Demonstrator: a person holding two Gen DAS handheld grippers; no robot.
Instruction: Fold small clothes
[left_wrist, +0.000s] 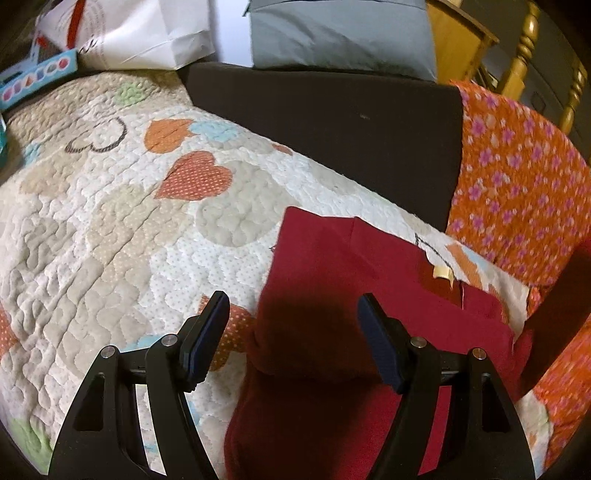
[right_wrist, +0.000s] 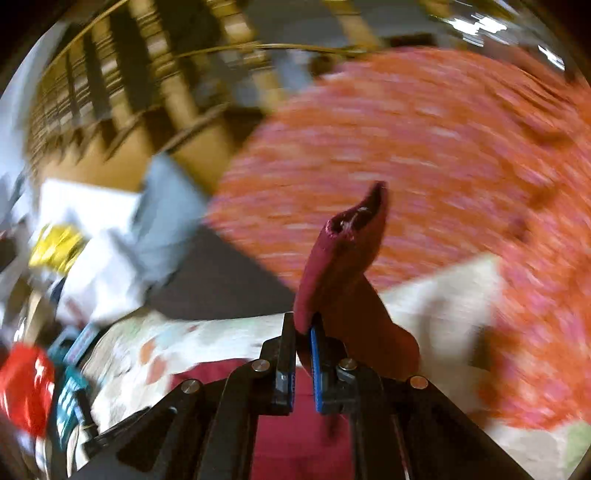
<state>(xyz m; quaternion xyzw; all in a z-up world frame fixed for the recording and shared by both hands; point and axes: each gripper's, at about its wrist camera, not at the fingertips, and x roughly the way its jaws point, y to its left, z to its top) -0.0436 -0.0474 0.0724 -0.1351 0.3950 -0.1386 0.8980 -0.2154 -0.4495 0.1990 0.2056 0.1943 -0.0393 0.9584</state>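
Left side of the quilt (left_wrist: 110, 229) is open: a wide bare stretch of cream quilted fabric with stitched hearts, bumpy stippled texture. Its far edge meets a dark brown flat panel (left_wrist: 325, 125); a white paper bag (left_wrist: 140, 33) and grey pillow (left_wrist: 340, 33) sit beyond that. Right edge is crowded by an orange floral cloth (left_wrist: 517, 177), crinkled, with pink flowers, draped next to the quilt. Turned wooden posts (left_wrist: 524, 44) at far right.

Red garment (left_wrist: 332, 266): smooth knit, dark red, lying flat on the quilt's right part, straight left and top edges, a small tan label (left_wrist: 442, 273) near its right side.

Left gripper (left_wrist: 291, 332): jaws spread wide, holding nothing, hovering over the garment's near-left part. Left finger is over quilt, right finger over red fabric. Can't tell if it touches.

Right gripper (right_wrist: 303, 332): jaws pinched nearly together on a fold of the same red garment (right_wrist: 340, 266). The pinched cloth sticks up past the tips as a narrow tube-like flap with an open hem end. Rest of the garment lies below the jaws. Right wrist view is heavily motion-blurred; background detail is unreliable.
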